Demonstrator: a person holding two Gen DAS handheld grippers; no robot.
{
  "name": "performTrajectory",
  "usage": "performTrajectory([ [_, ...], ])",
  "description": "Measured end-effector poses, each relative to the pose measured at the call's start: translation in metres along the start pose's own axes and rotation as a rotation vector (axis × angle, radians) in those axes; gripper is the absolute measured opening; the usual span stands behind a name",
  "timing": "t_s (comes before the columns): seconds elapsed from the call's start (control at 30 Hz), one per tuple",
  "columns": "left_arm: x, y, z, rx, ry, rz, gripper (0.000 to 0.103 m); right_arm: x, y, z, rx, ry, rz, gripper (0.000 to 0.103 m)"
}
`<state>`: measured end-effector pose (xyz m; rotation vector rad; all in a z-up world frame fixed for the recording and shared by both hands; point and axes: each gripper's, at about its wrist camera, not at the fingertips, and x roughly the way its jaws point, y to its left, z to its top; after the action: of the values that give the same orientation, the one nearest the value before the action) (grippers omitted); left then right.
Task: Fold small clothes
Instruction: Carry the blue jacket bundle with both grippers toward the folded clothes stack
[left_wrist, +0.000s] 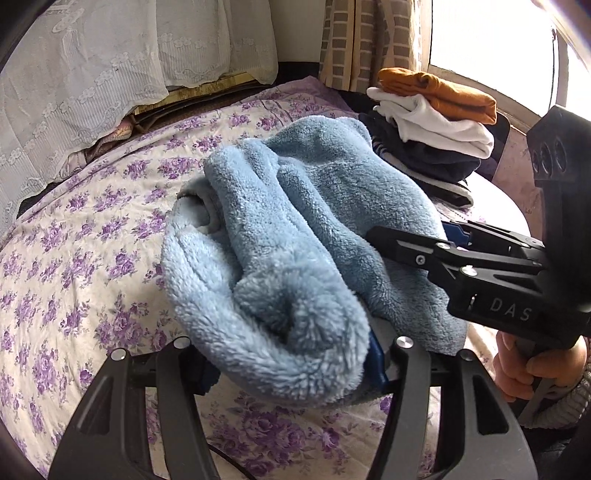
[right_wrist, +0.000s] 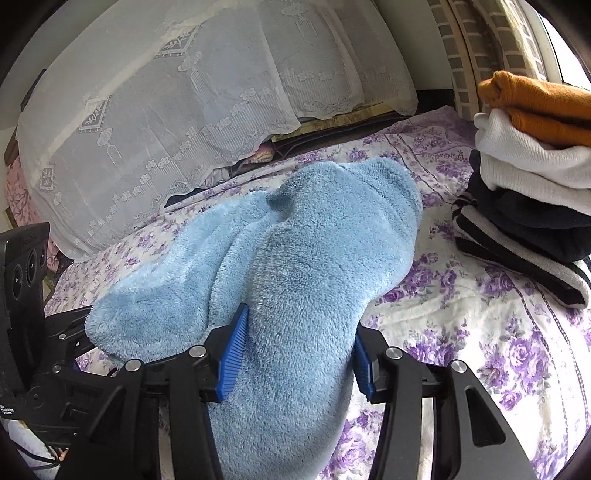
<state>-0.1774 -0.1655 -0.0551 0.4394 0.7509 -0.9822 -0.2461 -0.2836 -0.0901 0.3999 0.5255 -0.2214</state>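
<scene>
A fluffy light-blue fleece garment (left_wrist: 295, 221) lies bunched on the floral bedsheet (left_wrist: 74, 280). In the left wrist view my left gripper (left_wrist: 288, 365) is shut on a thick rolled end of it, and a blue pad (left_wrist: 377, 360) presses into the pile. My right gripper (left_wrist: 406, 236) comes in from the right and grips the garment's other side. In the right wrist view my right gripper (right_wrist: 299, 358) has both blue pads (right_wrist: 232, 350) pressed into the fleece garment (right_wrist: 314, 240). The left gripper's black frame (right_wrist: 48, 362) sits at the left, its fingertips hidden under the fleece.
A stack of folded clothes (left_wrist: 436, 125) sits on the bed at the right: orange on top, then white, dark and striped pieces (right_wrist: 535, 177). A lace cover (right_wrist: 184, 110) drapes the far side. A hand (left_wrist: 524, 365) holds the right gripper's handle.
</scene>
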Motion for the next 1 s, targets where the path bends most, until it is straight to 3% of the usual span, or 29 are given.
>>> performTrajectory([
  [0.4,0.011,0.003,-0.003,-0.006,0.034,-0.011,0.061,0.003,-0.005,-0.006,0.012,0.024,-0.003,0.051],
  [0.43,0.013,0.006,-0.003,-0.015,0.042,-0.018,0.063,0.003,-0.006,-0.007,0.013,0.026,-0.002,0.050],
  [0.57,0.021,0.020,-0.005,-0.060,0.059,0.017,0.094,0.003,-0.008,-0.008,0.007,0.034,0.005,0.050],
  [0.7,0.031,0.030,-0.006,-0.102,0.101,-0.053,0.094,0.005,-0.012,-0.008,0.024,0.047,0.012,0.051],
  [0.83,0.039,0.042,-0.008,-0.158,0.143,-0.125,0.097,0.007,-0.025,-0.008,0.090,0.065,0.038,0.063],
  [1.0,0.053,0.060,-0.013,-0.263,0.208,-0.226,0.099,0.013,-0.026,-0.003,0.081,0.058,0.033,0.073],
])
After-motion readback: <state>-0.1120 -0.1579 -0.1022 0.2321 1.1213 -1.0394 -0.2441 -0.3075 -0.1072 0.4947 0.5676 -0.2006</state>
